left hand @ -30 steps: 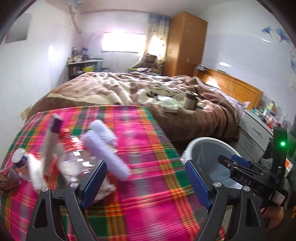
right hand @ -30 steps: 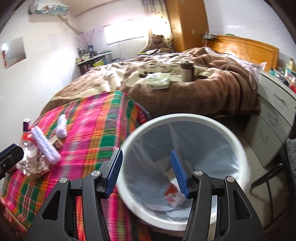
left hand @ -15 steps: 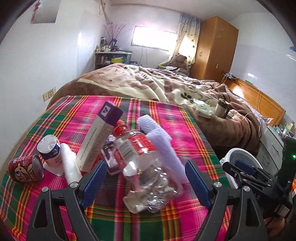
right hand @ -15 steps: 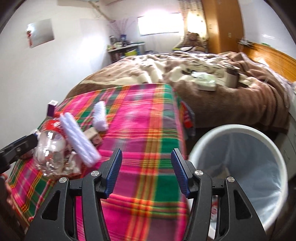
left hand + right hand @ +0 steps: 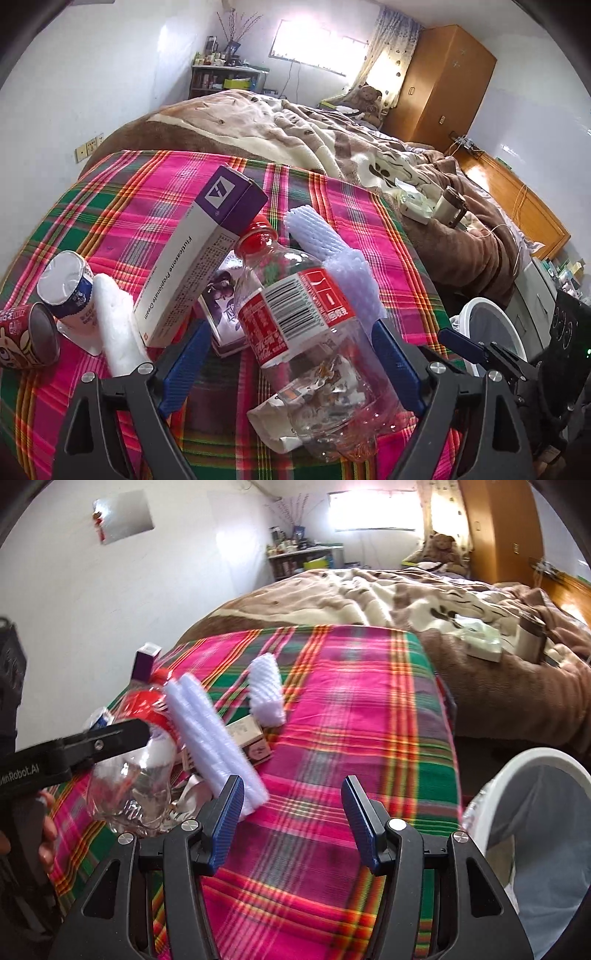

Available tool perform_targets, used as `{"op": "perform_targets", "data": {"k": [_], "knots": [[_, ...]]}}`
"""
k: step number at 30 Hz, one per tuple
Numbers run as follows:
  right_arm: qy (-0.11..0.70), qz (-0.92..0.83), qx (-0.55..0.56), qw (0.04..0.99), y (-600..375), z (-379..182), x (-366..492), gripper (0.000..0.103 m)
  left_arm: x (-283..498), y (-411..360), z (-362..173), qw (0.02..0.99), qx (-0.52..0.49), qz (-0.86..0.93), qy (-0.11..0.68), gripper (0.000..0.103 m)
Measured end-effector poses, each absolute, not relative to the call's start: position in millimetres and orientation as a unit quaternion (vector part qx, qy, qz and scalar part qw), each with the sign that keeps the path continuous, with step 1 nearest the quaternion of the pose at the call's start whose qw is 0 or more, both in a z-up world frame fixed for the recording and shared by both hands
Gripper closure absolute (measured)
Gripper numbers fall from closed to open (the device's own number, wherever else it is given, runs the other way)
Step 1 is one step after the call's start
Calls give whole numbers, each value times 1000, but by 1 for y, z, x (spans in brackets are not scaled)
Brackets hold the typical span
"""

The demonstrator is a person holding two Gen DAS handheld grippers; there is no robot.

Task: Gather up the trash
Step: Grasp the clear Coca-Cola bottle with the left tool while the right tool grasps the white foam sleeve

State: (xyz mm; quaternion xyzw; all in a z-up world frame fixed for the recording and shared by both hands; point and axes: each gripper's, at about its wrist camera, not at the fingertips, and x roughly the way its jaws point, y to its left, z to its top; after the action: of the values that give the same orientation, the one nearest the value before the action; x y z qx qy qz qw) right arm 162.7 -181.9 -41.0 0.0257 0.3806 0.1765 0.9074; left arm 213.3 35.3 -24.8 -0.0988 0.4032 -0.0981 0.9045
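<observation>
A pile of trash lies on the plaid cloth (image 5: 140,206). A crushed clear bottle (image 5: 295,317) with a red label and cap lies between the fingers of my open left gripper (image 5: 291,365), not gripped. Beside it are a white and purple cream box (image 5: 199,251), white foam nets (image 5: 325,254), a white foam roll (image 5: 118,332), a yoghurt cup (image 5: 66,284) and a red can (image 5: 26,339). My right gripper (image 5: 291,823) is open and empty above the cloth, right of the foam net (image 5: 214,734) and bottle (image 5: 136,775). The white lined bin (image 5: 539,834) stands at right.
A bed with a brown blanket (image 5: 332,140) lies beyond the cloth, with a mug (image 5: 448,201) and a white box (image 5: 417,210) on it. A wooden wardrobe (image 5: 439,81) and headboard (image 5: 517,199) stand at right. Drawers (image 5: 535,280) are behind the bin (image 5: 491,332).
My left gripper has moved in over the trash pile until the bottle lies between its fingers. My right gripper has swung left from above the bin to above the cloth.
</observation>
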Motion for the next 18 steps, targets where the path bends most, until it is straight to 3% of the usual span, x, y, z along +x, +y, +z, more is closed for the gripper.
{"op": "perform_targets", "data": {"k": [8, 14, 18], "knots": [[387, 204, 1, 899, -164, -39, 165, 41, 212, 46, -25, 904, -93, -105, 404, 14], [390, 217, 6, 895, -161, -39, 163, 41, 211, 51, -29, 905, -45, -73, 417, 28], [392, 235, -1, 889, -153, -40, 166, 41, 213, 62, -36, 900, -62, -75, 425, 28]]}}
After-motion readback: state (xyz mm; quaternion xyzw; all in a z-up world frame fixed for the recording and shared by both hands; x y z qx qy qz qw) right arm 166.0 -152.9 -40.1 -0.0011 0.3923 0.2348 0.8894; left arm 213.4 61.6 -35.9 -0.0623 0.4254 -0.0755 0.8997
